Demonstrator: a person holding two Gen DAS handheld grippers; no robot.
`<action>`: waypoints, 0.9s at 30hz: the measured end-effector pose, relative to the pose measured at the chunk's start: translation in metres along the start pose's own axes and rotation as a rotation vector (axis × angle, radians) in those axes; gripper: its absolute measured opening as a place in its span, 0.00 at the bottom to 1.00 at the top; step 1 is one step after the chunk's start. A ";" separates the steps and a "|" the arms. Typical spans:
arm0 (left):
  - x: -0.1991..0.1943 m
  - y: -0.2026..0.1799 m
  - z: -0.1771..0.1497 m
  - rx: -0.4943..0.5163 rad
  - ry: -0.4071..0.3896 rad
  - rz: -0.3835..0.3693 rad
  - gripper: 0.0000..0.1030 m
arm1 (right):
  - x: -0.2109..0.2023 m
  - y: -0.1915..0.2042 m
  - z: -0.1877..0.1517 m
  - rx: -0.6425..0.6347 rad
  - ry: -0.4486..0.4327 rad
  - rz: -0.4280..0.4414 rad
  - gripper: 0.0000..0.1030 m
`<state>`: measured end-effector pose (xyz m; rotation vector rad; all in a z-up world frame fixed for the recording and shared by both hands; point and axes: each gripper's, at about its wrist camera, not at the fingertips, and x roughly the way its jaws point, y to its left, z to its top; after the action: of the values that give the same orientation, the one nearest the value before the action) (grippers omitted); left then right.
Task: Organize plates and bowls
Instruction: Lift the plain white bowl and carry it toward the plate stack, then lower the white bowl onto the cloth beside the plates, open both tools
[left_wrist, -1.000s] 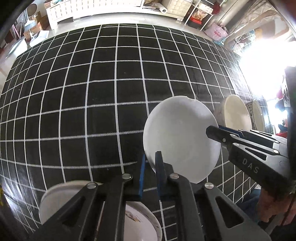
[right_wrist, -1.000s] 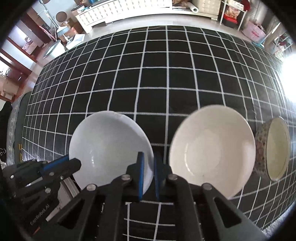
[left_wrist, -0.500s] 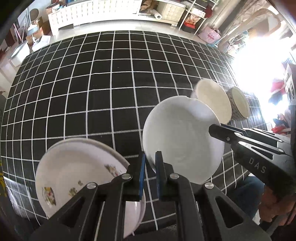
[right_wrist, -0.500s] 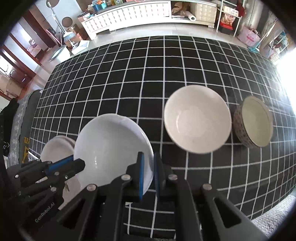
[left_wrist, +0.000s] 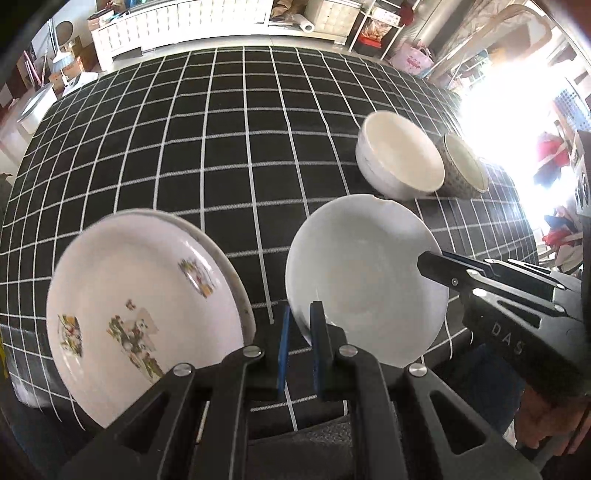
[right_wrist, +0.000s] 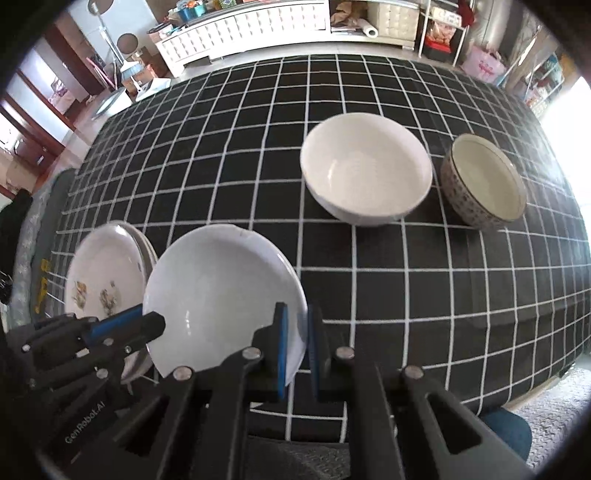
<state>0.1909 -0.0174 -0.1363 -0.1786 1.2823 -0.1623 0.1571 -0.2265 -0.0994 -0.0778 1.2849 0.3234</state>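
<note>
A plain white plate (left_wrist: 364, 273) with a chipped far rim is held up above the near table edge by both grippers. My left gripper (left_wrist: 300, 321) is shut on its near-left rim. My right gripper (right_wrist: 296, 325) is shut on its right rim and shows in the left wrist view (left_wrist: 439, 266) too. The plate also shows in the right wrist view (right_wrist: 218, 291). A stack of flowered plates (left_wrist: 140, 302) lies to its left on the black checked tablecloth (left_wrist: 221, 147). A white bowl (right_wrist: 365, 173) and a patterned bowl (right_wrist: 484, 181) stand further back on the right.
The near table edge (right_wrist: 480, 369) lies just below the grippers. White cabinets (right_wrist: 258, 26) and shelves stand beyond the far side. Strong window glare fills the right side.
Both grippers have risen and pulled back toward the near edge with the white plate held between them. The flowered plate stack and both bowls have come into fuller view.
</note>
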 end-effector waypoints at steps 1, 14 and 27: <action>0.002 -0.001 -0.001 0.003 0.002 0.009 0.09 | 0.001 0.000 -0.003 -0.004 -0.002 -0.005 0.13; 0.016 -0.010 -0.015 0.031 -0.004 0.053 0.09 | 0.024 -0.011 -0.027 0.051 0.042 0.032 0.13; -0.019 -0.005 -0.022 0.068 -0.111 0.089 0.18 | -0.010 -0.027 -0.036 0.088 -0.064 0.018 0.44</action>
<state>0.1643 -0.0192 -0.1239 -0.0705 1.1701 -0.1178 0.1288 -0.2625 -0.1040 0.0189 1.2350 0.2822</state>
